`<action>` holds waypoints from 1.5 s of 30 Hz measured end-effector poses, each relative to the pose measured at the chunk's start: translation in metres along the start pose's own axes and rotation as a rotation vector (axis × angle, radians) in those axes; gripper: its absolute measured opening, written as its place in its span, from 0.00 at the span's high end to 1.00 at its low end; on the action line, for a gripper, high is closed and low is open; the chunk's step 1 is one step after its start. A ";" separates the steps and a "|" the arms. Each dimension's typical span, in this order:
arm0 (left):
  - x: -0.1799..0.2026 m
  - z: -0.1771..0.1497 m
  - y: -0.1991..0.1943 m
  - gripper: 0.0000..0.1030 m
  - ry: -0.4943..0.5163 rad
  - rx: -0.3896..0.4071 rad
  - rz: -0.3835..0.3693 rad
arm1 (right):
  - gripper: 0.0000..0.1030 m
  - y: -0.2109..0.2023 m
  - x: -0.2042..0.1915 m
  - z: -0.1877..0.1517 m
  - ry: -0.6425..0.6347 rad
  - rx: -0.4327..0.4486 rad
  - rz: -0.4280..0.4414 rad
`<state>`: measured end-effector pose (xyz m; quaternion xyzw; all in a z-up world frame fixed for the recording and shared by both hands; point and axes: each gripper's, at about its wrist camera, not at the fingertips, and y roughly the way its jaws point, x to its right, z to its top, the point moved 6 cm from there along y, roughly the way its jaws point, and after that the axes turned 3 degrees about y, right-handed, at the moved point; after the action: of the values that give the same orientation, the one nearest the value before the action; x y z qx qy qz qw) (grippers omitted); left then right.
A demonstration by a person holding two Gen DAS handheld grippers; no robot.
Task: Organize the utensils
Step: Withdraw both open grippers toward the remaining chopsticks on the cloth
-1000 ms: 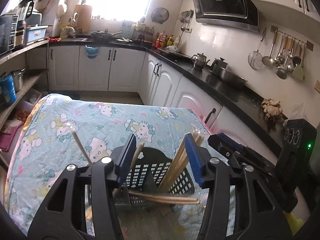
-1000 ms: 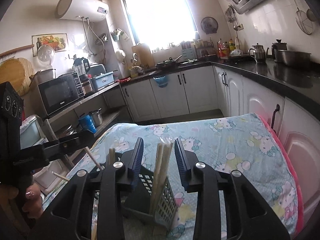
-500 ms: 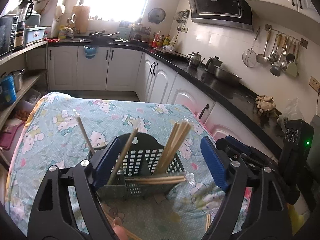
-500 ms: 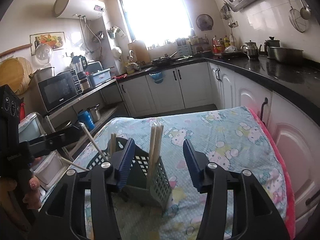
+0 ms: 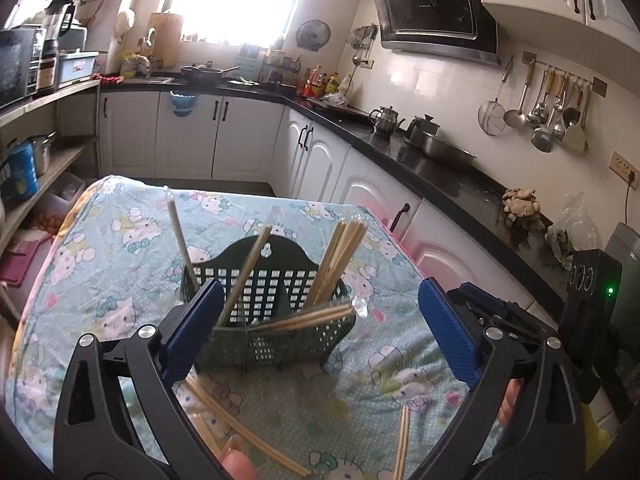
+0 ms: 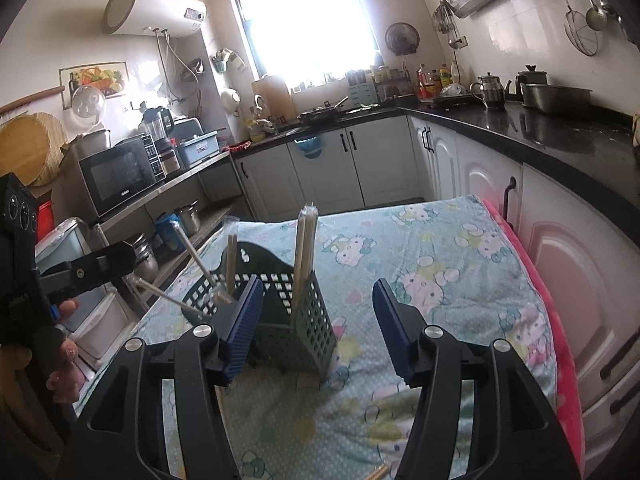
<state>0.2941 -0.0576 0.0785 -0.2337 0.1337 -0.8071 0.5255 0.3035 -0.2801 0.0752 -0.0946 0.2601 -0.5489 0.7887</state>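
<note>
A dark green perforated utensil basket point(image 5: 276, 312) stands on the Hello Kitty cloth point(image 5: 120, 248). It holds several wooden chopsticks point(image 5: 336, 256), some upright and one bundle lying across its front rim. It also shows in the right wrist view point(image 6: 304, 320). Loose chopsticks point(image 5: 402, 440) lie on the cloth in front of the basket. My left gripper point(image 5: 320, 336) is open and empty, just in front of the basket. My right gripper point(image 6: 316, 328) is open and empty, with its jaws either side of the basket's end.
A black kitchen counter point(image 5: 440, 176) with white cabinets runs along the right of the table. Shelves with a microwave point(image 6: 120, 176) and pots stand to the left. The left gripper's body point(image 6: 80, 276) shows in the right wrist view, beside the basket.
Both grippers have opened wide and pulled back from the basket. The right gripper has let go of the upright chopsticks, which now stand in the basket.
</note>
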 end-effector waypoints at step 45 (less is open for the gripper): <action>-0.038 -0.104 -0.017 0.11 -0.091 -0.101 0.067 | 0.39 -0.021 -0.026 -0.109 -0.042 -0.180 0.007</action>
<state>0.2395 -0.0188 -0.0113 -0.2916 0.1579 -0.7699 0.5453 0.2239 -0.2497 -0.0001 -0.1756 0.2923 -0.5184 0.7842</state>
